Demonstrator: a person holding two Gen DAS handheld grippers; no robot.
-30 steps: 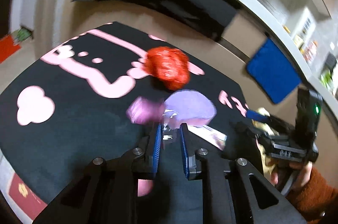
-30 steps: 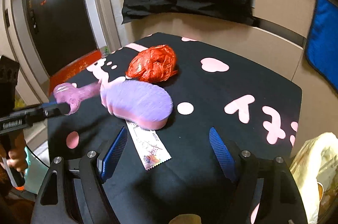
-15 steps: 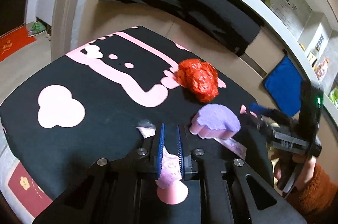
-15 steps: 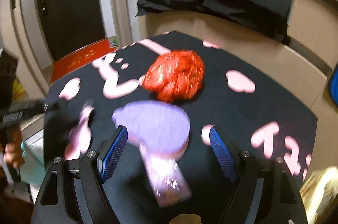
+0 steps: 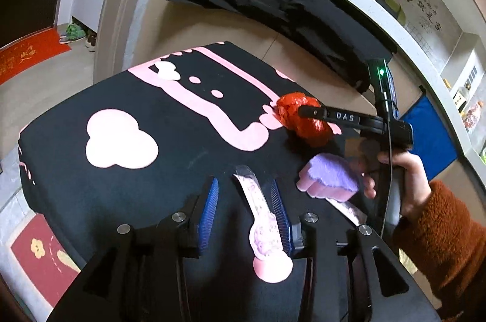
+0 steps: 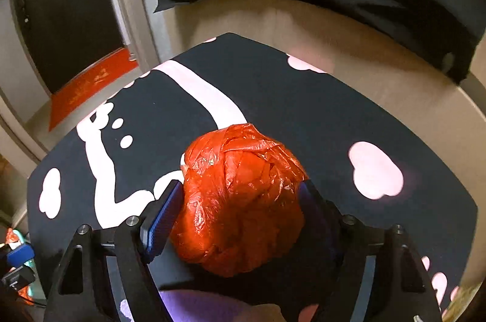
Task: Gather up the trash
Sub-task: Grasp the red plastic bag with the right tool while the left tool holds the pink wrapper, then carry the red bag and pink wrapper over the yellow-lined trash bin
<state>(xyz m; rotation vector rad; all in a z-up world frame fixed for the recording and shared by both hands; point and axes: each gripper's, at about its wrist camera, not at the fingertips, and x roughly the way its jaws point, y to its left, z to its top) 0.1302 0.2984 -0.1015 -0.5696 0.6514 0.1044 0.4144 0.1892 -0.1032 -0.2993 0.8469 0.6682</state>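
Black tablecloth [image 5: 91, 176]; "DAS" on right gripper [image 5: 303, 111].

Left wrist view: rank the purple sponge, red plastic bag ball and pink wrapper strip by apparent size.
1. Purple sponge and red plastic bag ball: alike; the bag sits farther away and is partly hidden.
2. Pink wrapper strip: long but thinnest.

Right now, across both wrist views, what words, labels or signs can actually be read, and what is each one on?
"DAS": white letters on the black finger of the right claw, seen from the left wrist.
Dark handwritten characters on the wall beside the cartoon figures: too small to read.
Gold characters on the red doormat: blurred, unreadable.
Print on the pink wrapper between the left claw's fingers: pattern only, no legible text.
Right wrist view: nothing legible.
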